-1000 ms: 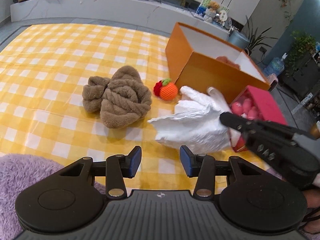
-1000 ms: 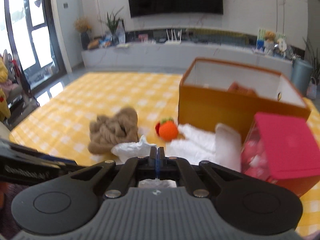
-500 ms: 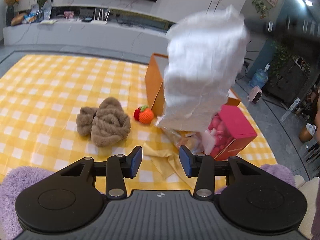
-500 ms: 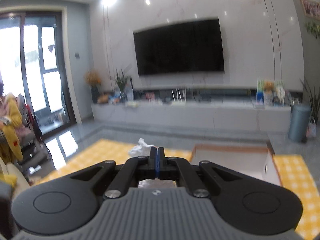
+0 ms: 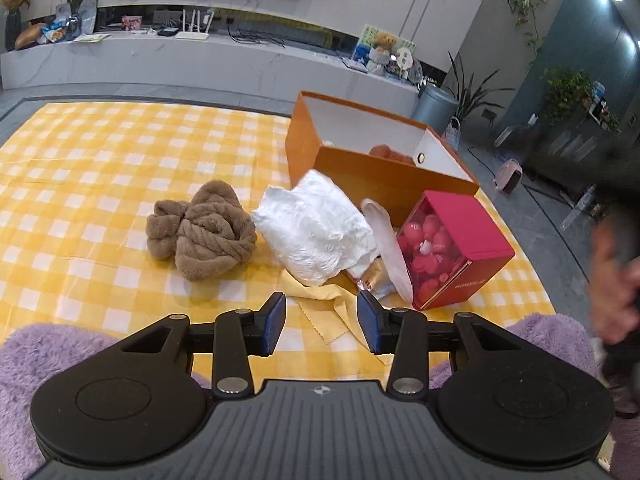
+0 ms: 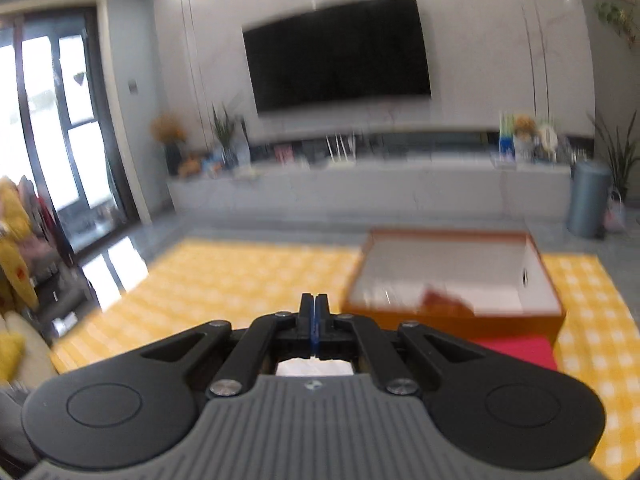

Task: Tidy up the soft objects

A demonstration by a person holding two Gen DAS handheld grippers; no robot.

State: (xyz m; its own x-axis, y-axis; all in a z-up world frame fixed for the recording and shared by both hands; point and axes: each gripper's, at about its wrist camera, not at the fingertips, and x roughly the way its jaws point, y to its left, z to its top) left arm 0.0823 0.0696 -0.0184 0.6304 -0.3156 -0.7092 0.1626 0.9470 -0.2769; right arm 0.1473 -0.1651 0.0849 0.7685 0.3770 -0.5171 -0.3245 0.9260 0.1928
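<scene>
Left wrist view. Left gripper [image 5: 321, 322] hangs low over the near edge of the yellow checked cloth [image 5: 100, 168], jaws apart, nothing between the pads. White crumpled cloth [image 5: 316, 228] lies on the checked cloth at about 12 o'clock from the jaws, near but not touching them. Its long axis runs roughly 10-to-4 o'clock, and its far edge sits just in front of the orange box [image 5: 384, 168]. Brown braided plush [image 5: 202, 232] lies at 10–11 o'clock, just beside the white cloth. Red box [image 5: 452, 246] at 1–2 o'clock, with a pale sleeve-like piece [image 5: 388, 244] leaning against it. A thin yellow wipe [image 5: 324, 304] lies right ahead of the jaws. Judgement: the left gripper is the nearer one to the white cloth; a straight forward reach would meet it.

Change from half a second ago: the white cloth hung lifted in the air in front of the orange box; now it is down on the checked cloth, covering the spot where the small orange toy showed.

Right wrist view. Right gripper [image 6: 314, 326] is raised, pointing at the far wall; jaws together. A pale patch shows low behind the fingers, but nothing is visibly pinched at the tips. Orange box at 1–2 o'clock, open, a reddish item [image 6: 436, 298] inside; picture blurred.

Change: the white scrap seen above the fingertips half a second ago is gone.
</scene>
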